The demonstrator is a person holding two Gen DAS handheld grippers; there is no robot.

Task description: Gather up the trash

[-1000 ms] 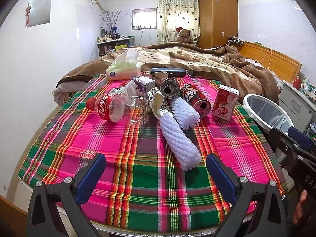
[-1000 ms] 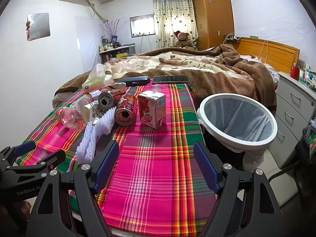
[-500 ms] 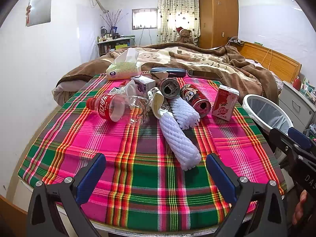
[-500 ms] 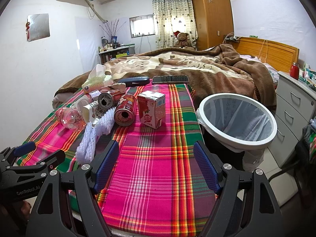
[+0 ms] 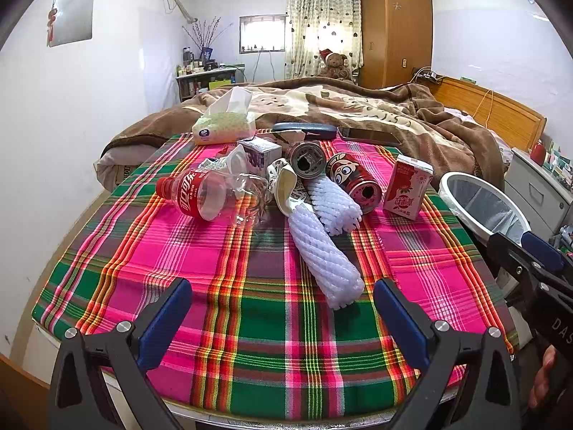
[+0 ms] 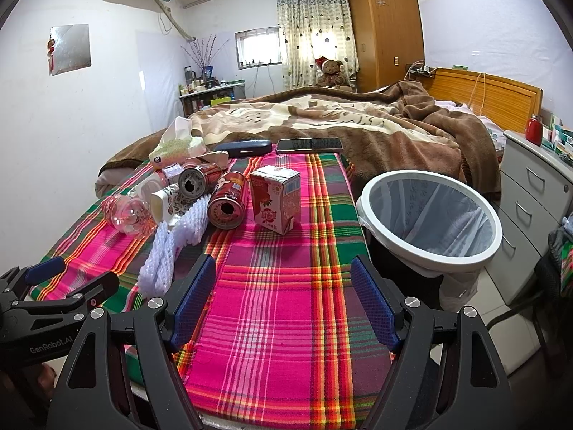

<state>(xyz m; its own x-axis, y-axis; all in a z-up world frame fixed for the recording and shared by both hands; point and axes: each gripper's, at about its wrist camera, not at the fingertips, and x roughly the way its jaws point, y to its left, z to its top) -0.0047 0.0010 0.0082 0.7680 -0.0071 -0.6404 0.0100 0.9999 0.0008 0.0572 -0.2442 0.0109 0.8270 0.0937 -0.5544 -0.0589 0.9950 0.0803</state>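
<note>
Trash lies in a cluster on the plaid-covered table (image 5: 222,251): a clear cola bottle (image 5: 211,195), two white foam nets (image 5: 322,258), two red cans (image 5: 354,182), a paper cup (image 5: 286,188), a purple carton (image 5: 259,152) and a red drink carton (image 5: 406,186). In the right wrist view the red carton (image 6: 275,199) and a can (image 6: 227,200) lie ahead. A white-rimmed trash bin (image 6: 429,218) stands at the table's right edge. My left gripper (image 5: 283,310) is open and empty at the near edge. My right gripper (image 6: 283,299) is open and empty over the cloth.
A tissue pack (image 5: 224,125), a dark case (image 5: 304,129) and a phone (image 5: 369,136) lie at the table's far edge. A bed with a brown blanket (image 6: 340,122) is behind. Grey drawers (image 6: 530,193) stand right of the bin.
</note>
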